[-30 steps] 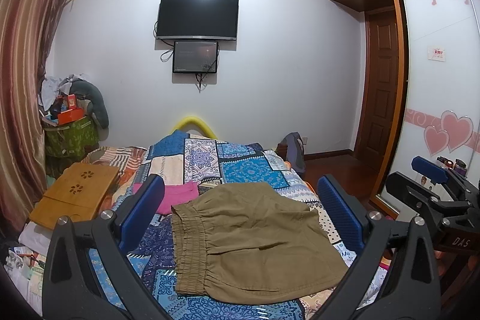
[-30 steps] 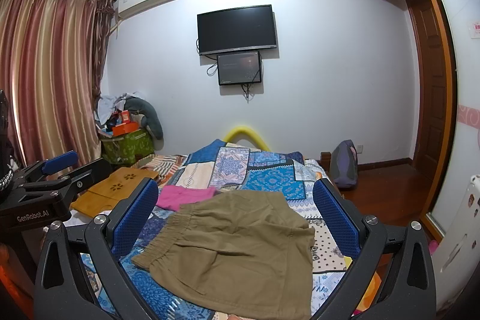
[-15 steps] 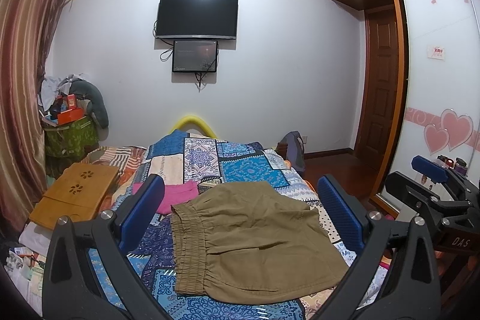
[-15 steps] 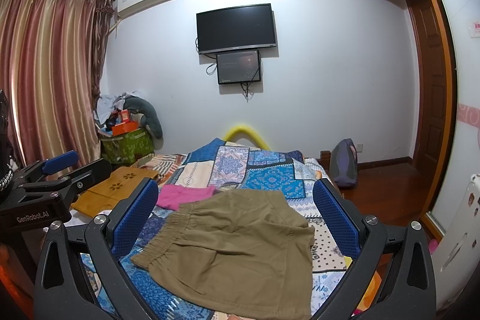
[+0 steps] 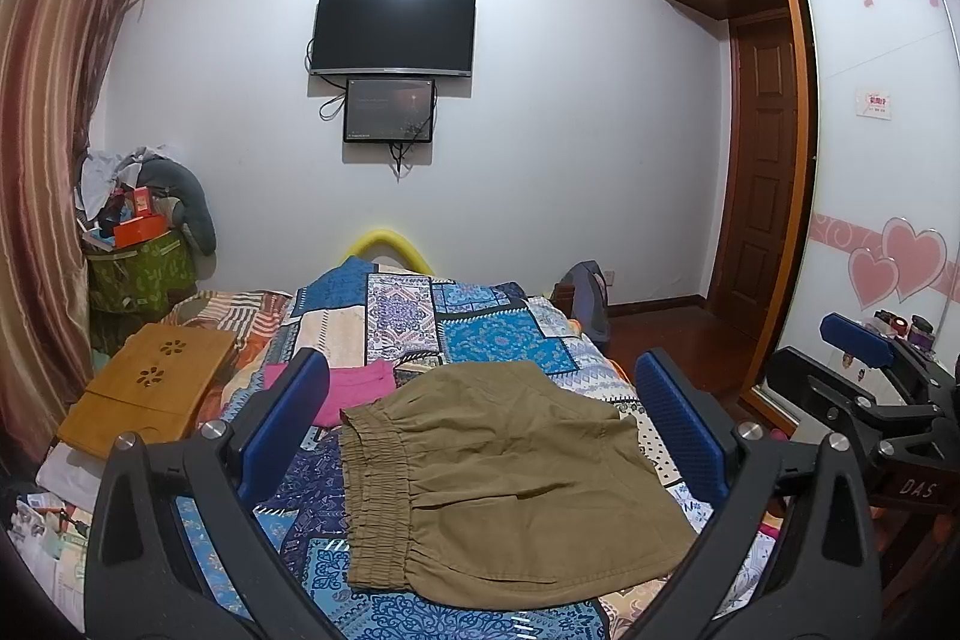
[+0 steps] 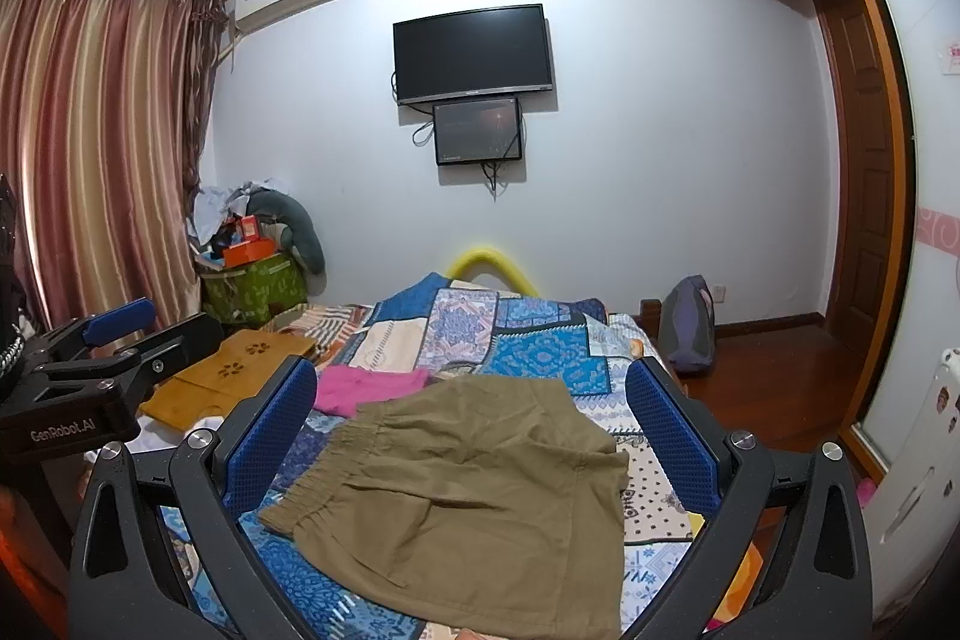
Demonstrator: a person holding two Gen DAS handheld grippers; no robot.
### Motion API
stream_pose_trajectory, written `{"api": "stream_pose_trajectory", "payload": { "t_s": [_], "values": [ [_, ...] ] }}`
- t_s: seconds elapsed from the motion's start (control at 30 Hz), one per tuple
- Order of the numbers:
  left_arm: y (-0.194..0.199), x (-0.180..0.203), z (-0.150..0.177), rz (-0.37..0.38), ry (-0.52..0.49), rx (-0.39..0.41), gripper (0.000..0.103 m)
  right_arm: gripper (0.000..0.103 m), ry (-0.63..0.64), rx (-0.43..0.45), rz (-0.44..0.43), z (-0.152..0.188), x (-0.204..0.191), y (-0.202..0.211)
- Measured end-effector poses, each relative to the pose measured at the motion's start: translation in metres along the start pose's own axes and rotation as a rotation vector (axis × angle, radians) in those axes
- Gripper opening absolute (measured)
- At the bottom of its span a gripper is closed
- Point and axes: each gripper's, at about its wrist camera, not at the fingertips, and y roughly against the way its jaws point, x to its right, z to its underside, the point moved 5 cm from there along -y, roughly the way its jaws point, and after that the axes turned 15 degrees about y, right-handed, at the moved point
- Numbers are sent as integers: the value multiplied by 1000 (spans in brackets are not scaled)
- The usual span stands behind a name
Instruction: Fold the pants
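Pants [image 5: 504, 484] were seen in the left wrist view spread flat on the bed [image 5: 498, 334], on its patchwork quilt, with the gathered waistband toward the left and the legs running off to the right. The left tongs [image 5: 480, 430] were held above the near end of the bed with the jaws spread wide and nothing between the blue pads [image 5: 282, 418]; the cloth was framed between them but not touched. That wide stance was judged a readiness for a grab at an edge. The right tongs [image 5: 864, 388] showed at the right border, beside the bed. A pink garment [image 5: 354, 391] lay just behind the waistband, and a wooden tray [image 5: 150, 388] was set off at the bed's left side, clear of the folding area.

In the right wrist view the pants [image 6: 468, 496] were seen from further right, the waistband nearest the left pad and the leg hems reaching the bed's right edge. The right tongs [image 6: 474, 430] were likewise released, wide apart and empty, raised above the cloth. The left tongs [image 6: 90, 358] appeared at the left border, well apart from the cloth. The pink garment [image 6: 372, 388] was just beside the waistband's far corner. No fold was judged to have been begun; the flat spread was taken as preparation for one.
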Motion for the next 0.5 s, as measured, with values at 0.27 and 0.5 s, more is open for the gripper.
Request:
{"api": "stream_pose_trajectory", "payload": {
  "t_s": [0.27, 0.5],
  "values": [
    [-7, -4, 0, 11, 7, -12, 103, 103, 11, -4, 13, 0, 2, -4],
    [-51, -28, -7, -44, 9, -78, 103, 103, 68, -43, 66, 4, 24, -28]
  ]
}}
